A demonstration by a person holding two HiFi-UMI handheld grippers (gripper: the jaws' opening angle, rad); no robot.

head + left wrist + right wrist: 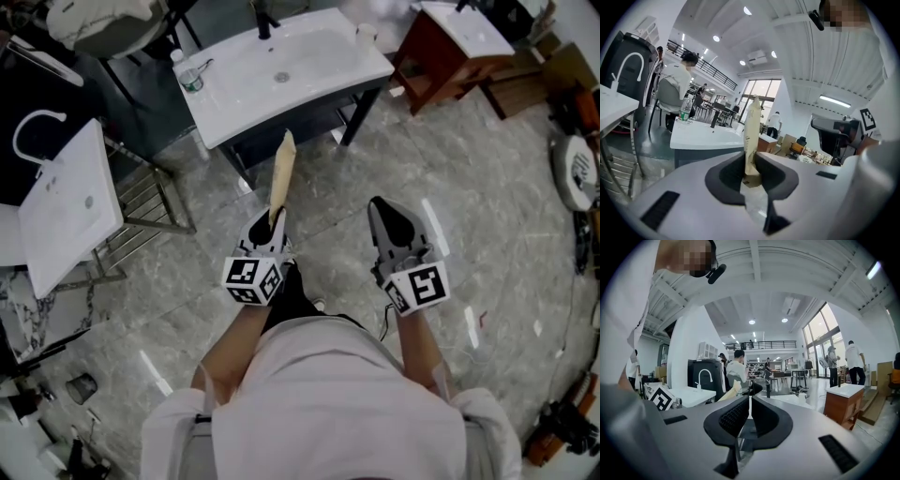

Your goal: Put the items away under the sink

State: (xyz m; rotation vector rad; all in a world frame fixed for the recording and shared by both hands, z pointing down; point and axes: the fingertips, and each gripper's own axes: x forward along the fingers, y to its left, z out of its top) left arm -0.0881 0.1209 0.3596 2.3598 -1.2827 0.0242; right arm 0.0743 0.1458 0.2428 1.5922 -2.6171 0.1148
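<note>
My left gripper point(274, 219) is shut on the lower end of a long, flat tan package point(282, 172). The package sticks out ahead toward the white sink vanity point(302, 67). In the left gripper view the pads point(765, 169) pinch the package point(752, 126) upright, with the vanity point(701, 134) beyond it. The dark space under the sink point(286, 127) faces me. My right gripper point(379, 205) is level beside the left one, shut, with nothing between its pads point(736, 414). The tip of the package point(727, 393) shows to its left.
A black tap point(263, 19) and a plastic bottle point(188, 75) stand on the vanity. A second white basin point(67, 202) on a metal rack is at the left. A brown cabinet point(448, 49) stands at the back right, with clutter along the right edge. Marble floor point(487, 216) lies around me.
</note>
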